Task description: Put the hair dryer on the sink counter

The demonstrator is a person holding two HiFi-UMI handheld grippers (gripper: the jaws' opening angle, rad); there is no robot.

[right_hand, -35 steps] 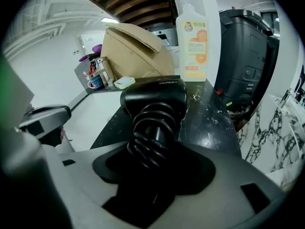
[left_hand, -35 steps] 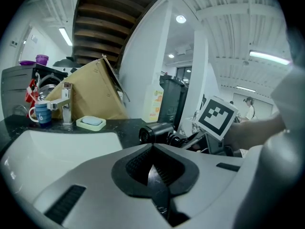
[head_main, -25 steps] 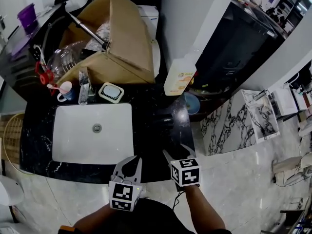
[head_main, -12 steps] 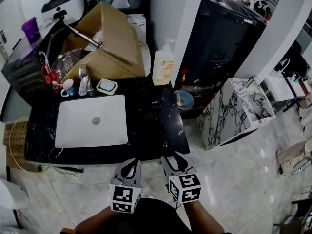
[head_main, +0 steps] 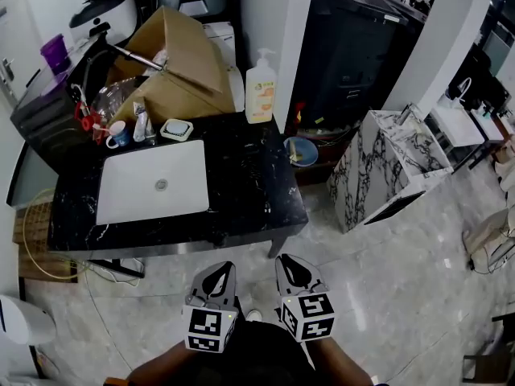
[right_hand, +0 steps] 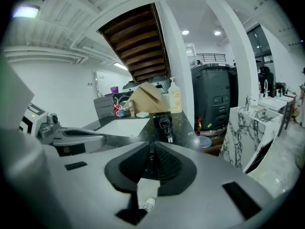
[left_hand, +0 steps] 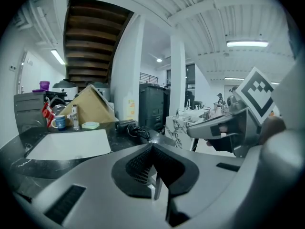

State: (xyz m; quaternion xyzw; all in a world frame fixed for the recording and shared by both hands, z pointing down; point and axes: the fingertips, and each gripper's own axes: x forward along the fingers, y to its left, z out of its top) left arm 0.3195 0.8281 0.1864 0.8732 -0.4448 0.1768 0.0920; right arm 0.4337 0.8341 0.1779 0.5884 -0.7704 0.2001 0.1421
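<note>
Ahead, black hair dryer [right_hand: 165, 123] lies lengthwise toward the person on black stone tabletop [head_main: 241, 203].
Right hand-held gripper [right_hand: 151, 148] nearer, jaws just closing, empty; left hand-held gripper [left_hand: 152, 145] clenched, empty.

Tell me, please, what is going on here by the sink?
A person stands back from the black sink counter, a hand-held gripper in each hand. The hair dryer lies on the counter right of the basin, cord beside it, untouched. The left hand-held gripper is shut and empty; the right hand-held gripper has just been closing its jaws, with nothing between them.
</note>
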